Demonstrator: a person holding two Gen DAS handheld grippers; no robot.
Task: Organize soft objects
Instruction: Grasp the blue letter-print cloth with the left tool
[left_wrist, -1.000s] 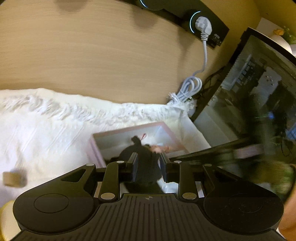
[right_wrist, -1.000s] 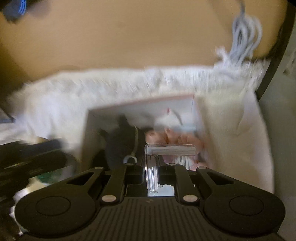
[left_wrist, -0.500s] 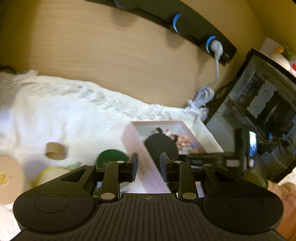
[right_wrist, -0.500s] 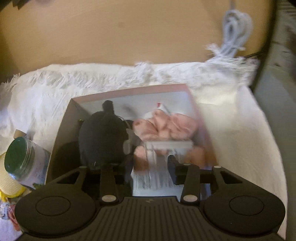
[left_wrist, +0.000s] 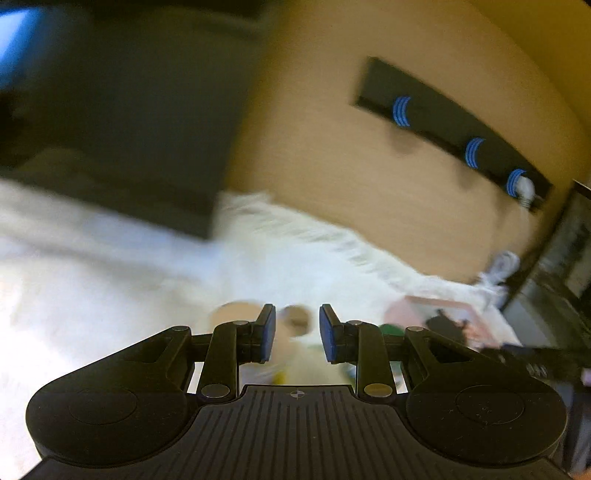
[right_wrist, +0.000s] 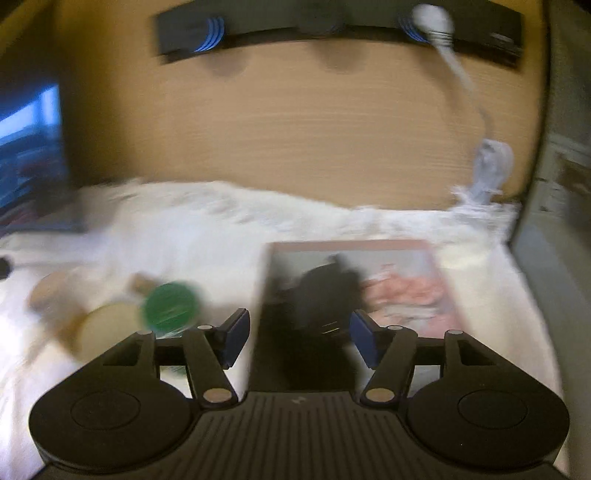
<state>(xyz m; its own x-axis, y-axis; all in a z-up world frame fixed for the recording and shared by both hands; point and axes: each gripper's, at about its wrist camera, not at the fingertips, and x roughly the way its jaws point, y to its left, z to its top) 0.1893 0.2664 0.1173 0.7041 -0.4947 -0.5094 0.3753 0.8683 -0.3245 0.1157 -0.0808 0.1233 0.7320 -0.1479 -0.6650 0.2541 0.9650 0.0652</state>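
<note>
A pink box (right_wrist: 351, 245) lies on the white cloth (right_wrist: 207, 236). Inside it are a black soft toy (right_wrist: 325, 291) on the left and a pink soft object (right_wrist: 406, 291) on the right. My right gripper (right_wrist: 300, 338) hovers over the box's near edge; its jaws are opening and nothing is gripped between the blue pads. My left gripper (left_wrist: 297, 332) stands open and empty over the cloth, well left of the box (left_wrist: 432, 308). The black toy (left_wrist: 443, 325) shows blurred at that view's right.
A green-lidded jar (right_wrist: 170, 306), a pale round lid (right_wrist: 107, 328), a tan disc (right_wrist: 48, 291) and a small cardboard roll (right_wrist: 140, 282) lie left of the box. Behind are a wooden wall, a black power strip (right_wrist: 332, 22), a white cable (right_wrist: 491, 162) and a monitor (right_wrist: 26, 147).
The right gripper let go of the clear-packed pink object into the box, widened its jaws and drew back. The left gripper swung left, away from the box and the black toy.
</note>
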